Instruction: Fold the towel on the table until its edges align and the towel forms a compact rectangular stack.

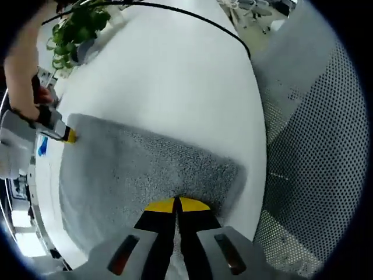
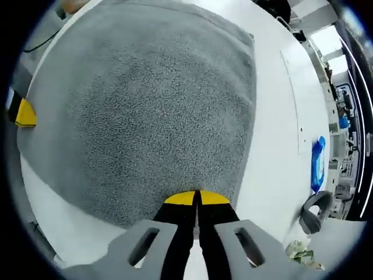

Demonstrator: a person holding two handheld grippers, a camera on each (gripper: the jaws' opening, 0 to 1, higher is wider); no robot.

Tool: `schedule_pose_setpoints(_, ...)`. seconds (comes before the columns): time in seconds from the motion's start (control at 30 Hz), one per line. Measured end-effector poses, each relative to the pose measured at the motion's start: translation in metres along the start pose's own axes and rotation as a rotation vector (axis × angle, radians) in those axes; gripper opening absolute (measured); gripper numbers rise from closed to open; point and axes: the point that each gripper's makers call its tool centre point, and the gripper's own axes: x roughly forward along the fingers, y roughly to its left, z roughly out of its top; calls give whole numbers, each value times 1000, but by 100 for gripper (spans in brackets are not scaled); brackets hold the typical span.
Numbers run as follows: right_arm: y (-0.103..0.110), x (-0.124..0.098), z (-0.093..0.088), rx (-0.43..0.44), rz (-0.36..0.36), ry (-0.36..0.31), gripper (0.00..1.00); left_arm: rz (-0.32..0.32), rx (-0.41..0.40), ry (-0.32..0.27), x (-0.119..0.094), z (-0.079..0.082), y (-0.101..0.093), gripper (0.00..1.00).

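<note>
Ahead of both my grippers lies the white table (image 1: 175,76), and the grey towel (image 1: 140,169) is spread flat on it, reaching away from each set of jaws. In the right gripper view the towel (image 2: 145,105) takes up most of the space in front of my jaws, with bare table (image 2: 280,146) running along its right side.

My left gripper (image 1: 176,205) has its yellow-tipped jaws pressed together on the near edge of the towel, the cloth pinched between them. My right gripper (image 2: 197,198) is the same: jaws closed tight on the towel's edge directly in front of it.

From the left gripper view, the right gripper (image 1: 69,136) shows at the far left corner of the towel, held by a person's hand (image 1: 26,87). From the right gripper view, the yellow tip of the left gripper (image 2: 23,114) sits at the towel's left edge.

Beyond the towel, up and to the left of my left gripper, stands a leafy green plant (image 1: 78,32), and a black cable (image 1: 192,17) crosses the far table. To the right of my right gripper, past the table edge, I see a small blue object (image 2: 317,163); I cannot tell what it is.
</note>
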Motion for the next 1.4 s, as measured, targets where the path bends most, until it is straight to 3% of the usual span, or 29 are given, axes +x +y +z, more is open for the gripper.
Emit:
schedule_pose_setpoints(0.17, 11, -2, -15, -15, -15, 56, 0, -21, -61, -19, -2, -3, -1, 1)
schedule_pose_setpoints(0.37, 17, -6, -25, 40, -25, 63, 0, -38, -108, -43, -3, -5, -3, 1)
schedule_pose_setpoints(0.4, 19, -8, -28, 106, -11, 60, 0, -26, -99, -40, -3, -5, -5, 1)
schedule_pose_setpoints(0.47, 21, -8, -33, 146, 1, 75, 0, -12, -64, -31, -3, -4, -6, 1)
schedule_pose_setpoints(0.7, 32, -12, -47, 199, 17, 112, 0, 5, -103, -9, -4, -6, -8, 1)
schedule_pose_setpoints(0.87, 42, -16, -59, 208, 24, 157, 0, 19, -70, 3, -4, -6, -10, 1)
schedule_pose_setpoints(1.1, 48, -19, -70, 312, 12, 126, 0, 33, -37, 34, -4, -6, -11, 1)
schedule_pose_setpoints(1.4, 60, -24, -77, 366, 39, 143, 0, 66, -2, 72, -5, -9, -13, 1)
